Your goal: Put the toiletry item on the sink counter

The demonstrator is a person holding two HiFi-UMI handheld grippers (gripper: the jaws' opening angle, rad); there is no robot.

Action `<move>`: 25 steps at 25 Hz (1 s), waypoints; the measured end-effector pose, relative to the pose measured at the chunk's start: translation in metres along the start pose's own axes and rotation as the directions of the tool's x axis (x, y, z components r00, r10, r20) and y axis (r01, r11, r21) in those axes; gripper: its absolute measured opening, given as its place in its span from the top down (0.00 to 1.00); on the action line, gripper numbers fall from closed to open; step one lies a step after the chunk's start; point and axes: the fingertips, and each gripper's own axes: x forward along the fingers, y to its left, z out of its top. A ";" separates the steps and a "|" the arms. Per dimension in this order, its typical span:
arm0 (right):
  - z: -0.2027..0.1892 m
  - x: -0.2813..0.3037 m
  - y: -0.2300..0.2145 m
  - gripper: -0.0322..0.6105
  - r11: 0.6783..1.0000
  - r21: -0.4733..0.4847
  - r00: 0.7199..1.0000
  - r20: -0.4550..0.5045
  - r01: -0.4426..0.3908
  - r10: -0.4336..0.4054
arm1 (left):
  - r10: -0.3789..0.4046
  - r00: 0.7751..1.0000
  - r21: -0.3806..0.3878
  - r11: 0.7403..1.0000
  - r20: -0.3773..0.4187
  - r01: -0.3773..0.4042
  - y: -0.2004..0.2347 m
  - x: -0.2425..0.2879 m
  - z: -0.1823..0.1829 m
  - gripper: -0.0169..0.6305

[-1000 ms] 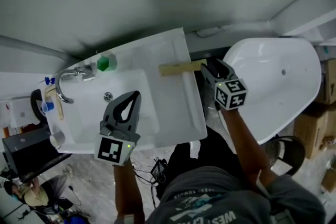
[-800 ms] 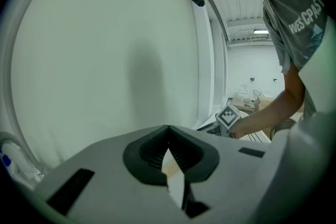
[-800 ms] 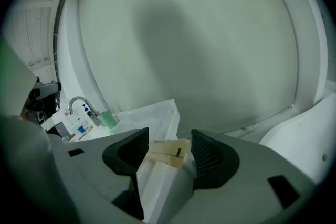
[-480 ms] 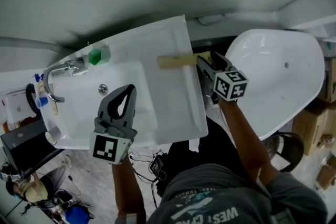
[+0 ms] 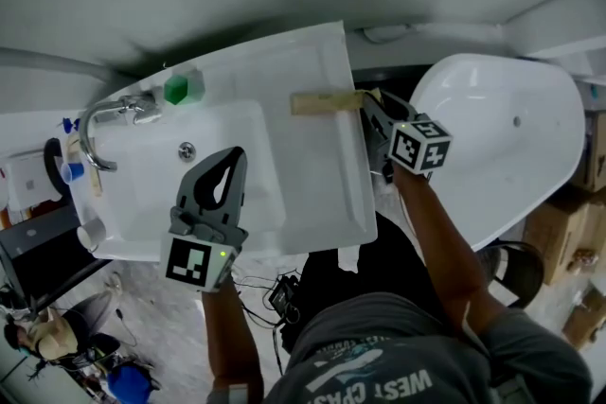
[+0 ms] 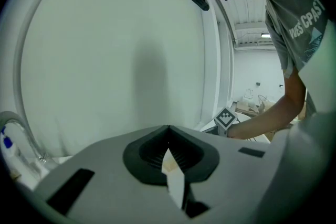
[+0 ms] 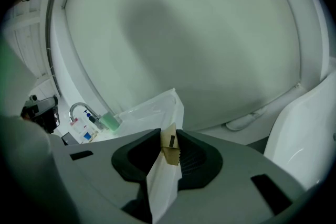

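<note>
Head view – against the frame a second ago, the right gripper (image 5: 367, 114) sits at the same end of the long, flat tan packet (image 5: 327, 101). Its jaws have just been closing, with that end between them. The tan packet lies flat on the right-hand ledge of the white, glossy rectangular sink counter (image 5: 322, 180), near the back rim, where it lay before. It points crosswise, toward the basin. The left gripper (image 5: 237, 153) hovers over the front of the basin, much as it did, with no clear shift across the frames.

In the right gripper view the grey, matte jaws of the right gripper (image 7: 169, 136) are clamped on the packet's end (image 7: 169, 150). That end looks like kraft paper, with a saw-toothed edge and a small dark rectangle printed on it. In the left gripper view the left gripper (image 6: 168, 131) has its tips pressed together with nothing between them, leaving a ribbed, teardrop-shaped gap behind them.

At the counter's back edge stands a small translucent green block (image 5: 180, 90), beside a curved chrome faucet (image 5: 95, 132). A round metal drain (image 5: 187, 149) sits in the basin floor. To the right of the counter, a smooth white oval bathtub (image 5: 511, 147) takes up that side – the person's right forearm reaches across its near rim.
</note>
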 end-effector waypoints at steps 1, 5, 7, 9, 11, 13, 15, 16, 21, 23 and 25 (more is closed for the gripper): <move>0.003 -0.001 0.002 0.78 1.000 -0.002 1.000 0.005 -0.005 0.005 | 0.005 1.000 -0.001 1.000 0.004 -0.005 0.001 -0.003 0.000 0.97; 0.016 -0.008 0.011 0.80 1.000 -0.013 0.999 0.034 -0.021 0.022 | 0.026 1.000 -0.004 1.000 0.017 -0.025 0.007 -0.017 0.001 0.97; 0.024 -0.011 0.016 0.81 0.999 -0.022 0.998 0.049 -0.027 0.028 | 0.036 0.999 -0.006 0.999 0.027 -0.036 0.009 -0.024 0.003 0.97; 0.032 -0.014 0.022 0.82 0.999 -0.035 0.998 0.060 -0.031 0.033 | 0.048 0.998 -0.008 0.999 0.035 -0.047 0.013 -0.031 0.004 0.97; 0.040 -0.017 0.031 0.83 0.998 -0.048 0.997 0.070 -0.035 0.038 | 0.058 0.997 -0.007 0.998 0.043 -0.057 0.017 -0.040 0.006 0.97; 0.048 -0.021 0.042 0.84 0.997 -0.062 0.996 0.082 -0.041 0.046 | 0.067 0.996 -0.007 0.998 0.055 -0.067 0.020 -0.049 0.010 0.97; 0.057 -0.027 0.052 0.84 0.996 -0.080 0.994 0.095 -0.049 0.056 | 0.080 0.994 -0.006 0.997 0.072 -0.079 0.022 -0.058 0.015 0.97; 0.062 -0.029 0.057 0.85 0.995 -0.090 0.993 0.101 -0.053 0.062 | 0.087 0.993 -0.004 0.996 0.081 -0.087 0.022 -0.062 0.018 0.97; 0.082 -0.031 0.084 0.85 0.989 -0.129 0.988 0.124 -0.077 0.094 | 0.129 0.985 0.002 0.992 0.114 -0.130 0.032 -0.087 0.027 0.97; 0.090 -0.031 0.098 0.85 0.985 -0.147 0.985 0.133 -0.091 0.111 | 0.148 0.981 0.003 0.989 0.123 -0.150 0.039 -0.099 0.029 0.97; 0.098 -0.030 0.113 0.85 0.980 -0.166 0.981 0.141 -0.107 0.131 | 0.169 0.977 0.004 0.985 0.132 -0.171 0.045 -0.111 0.030 0.97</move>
